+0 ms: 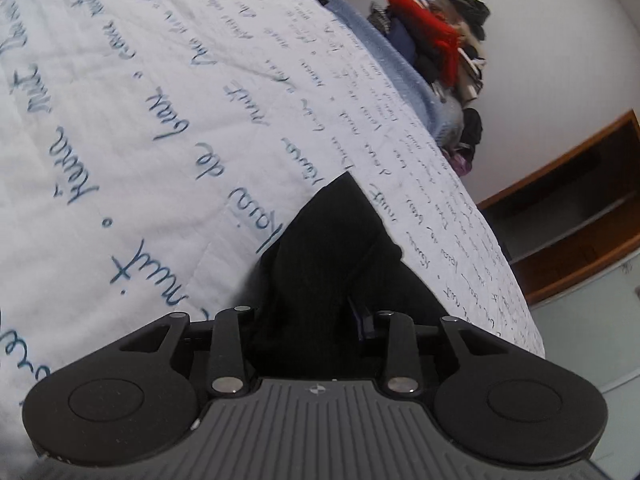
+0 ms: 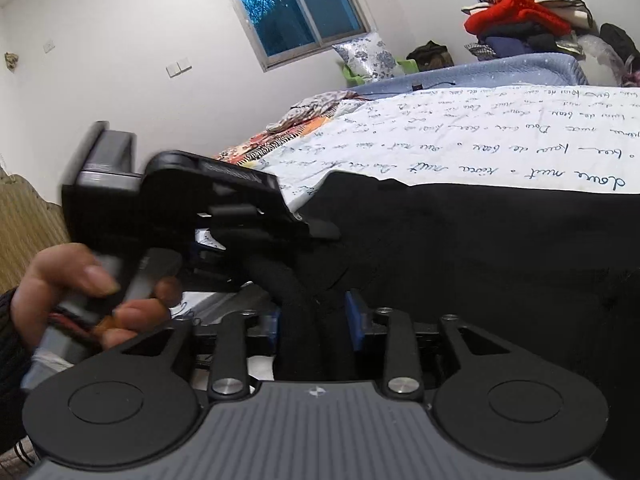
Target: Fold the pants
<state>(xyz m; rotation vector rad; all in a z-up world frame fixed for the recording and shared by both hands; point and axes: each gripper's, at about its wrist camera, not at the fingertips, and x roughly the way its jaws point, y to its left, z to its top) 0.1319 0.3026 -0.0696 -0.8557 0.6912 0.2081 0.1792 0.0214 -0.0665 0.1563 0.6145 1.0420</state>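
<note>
the black pants (image 2: 480,248) lie on the white bed cover (image 1: 120,120). the left gripper (image 1: 312,320) pinches the pants. the right gripper (image 2: 316,320) sits apart, with pants cloth between its fingers.

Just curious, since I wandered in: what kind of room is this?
Most likely a bedroom in a home: a bed under a white coverlet printed with handwriting, a patterned pillow below the window, and clothes piled against the wall.
</note>
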